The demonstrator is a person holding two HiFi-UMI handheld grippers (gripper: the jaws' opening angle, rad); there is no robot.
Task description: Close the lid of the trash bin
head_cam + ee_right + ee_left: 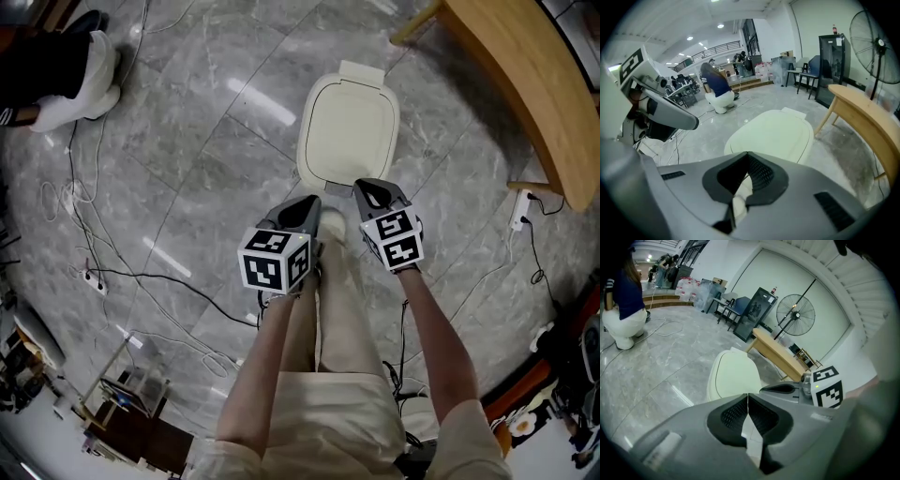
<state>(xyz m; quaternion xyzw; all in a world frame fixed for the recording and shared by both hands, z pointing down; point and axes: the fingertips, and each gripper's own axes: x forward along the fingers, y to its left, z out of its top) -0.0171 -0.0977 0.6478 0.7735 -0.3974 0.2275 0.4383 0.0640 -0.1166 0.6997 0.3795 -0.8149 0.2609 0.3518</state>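
Observation:
The cream trash bin (348, 128) stands on the grey floor in front of me, its lid lying flat and closed on top. It also shows in the left gripper view as the bin (732, 376) and in the right gripper view as the bin (772, 135). My left gripper (314, 202) hangs just short of the bin's near edge, jaws shut with nothing between them. My right gripper (362, 187) hovers over the lid's near rim, also shut and empty. Neither touches the bin.
A wooden table (525, 80) runs along the right. Cables (122, 274) trail over the floor at left. A crouching person (66, 70) is at the far left. A standing fan (796, 315) and chairs are in the background.

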